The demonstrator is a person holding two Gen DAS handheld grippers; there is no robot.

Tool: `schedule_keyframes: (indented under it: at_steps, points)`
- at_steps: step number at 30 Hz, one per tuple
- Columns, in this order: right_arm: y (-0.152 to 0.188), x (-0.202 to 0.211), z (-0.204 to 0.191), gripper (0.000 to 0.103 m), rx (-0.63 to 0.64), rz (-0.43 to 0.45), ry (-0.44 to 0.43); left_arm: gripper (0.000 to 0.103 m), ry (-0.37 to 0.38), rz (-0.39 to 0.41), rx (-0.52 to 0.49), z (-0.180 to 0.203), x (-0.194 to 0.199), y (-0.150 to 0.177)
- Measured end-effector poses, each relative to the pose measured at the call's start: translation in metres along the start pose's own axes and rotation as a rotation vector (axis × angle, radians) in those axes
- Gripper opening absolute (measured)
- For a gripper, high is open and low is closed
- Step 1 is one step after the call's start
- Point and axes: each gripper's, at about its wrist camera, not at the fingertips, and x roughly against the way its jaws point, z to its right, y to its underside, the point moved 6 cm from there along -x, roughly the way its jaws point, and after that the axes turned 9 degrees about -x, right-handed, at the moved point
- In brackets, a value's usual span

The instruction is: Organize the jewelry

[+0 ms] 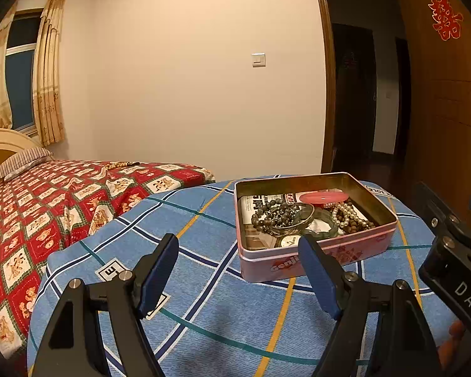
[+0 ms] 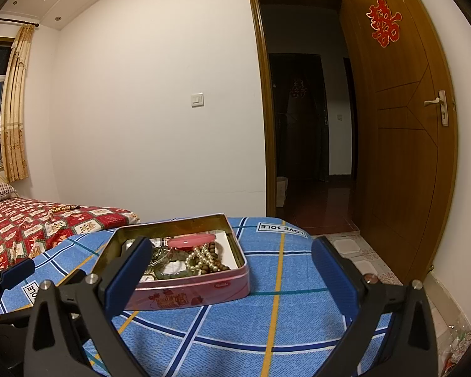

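Observation:
An open pink tin (image 1: 298,262) sits on a blue plaid cover (image 1: 204,317). Inside lie a dark bead bracelet (image 1: 271,212), a pearl bracelet (image 1: 345,215), a red bangle (image 1: 323,197), a green bangle (image 1: 328,227) and a watch (image 1: 290,240). My left gripper (image 1: 238,271) hovers open just in front of the tin's near left corner, holding nothing. In the right wrist view the tin (image 2: 185,297) is ahead and left, with the red bangle (image 2: 191,240) and pearls (image 2: 201,256) showing. My right gripper (image 2: 232,271) is open and empty, its left finger overlapping the tin's near corner.
A bed with a red patterned spread (image 1: 47,213) lies to the left; a string of beads (image 1: 119,165) rests on it. An open wooden door (image 2: 402,144) and dark doorway stand at right. Tiled floor (image 2: 354,251) drops off beyond the cover's right edge.

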Motion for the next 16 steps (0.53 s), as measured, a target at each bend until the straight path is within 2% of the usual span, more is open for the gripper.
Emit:
schedule_keyframes:
  at_steps: [16]
  points:
    - [0.0010,-0.0015,0.0006,0.103,0.000,-0.008,0.007,0.079,0.008,-0.014,0.015,-0.0011,-0.0024,0.0011]
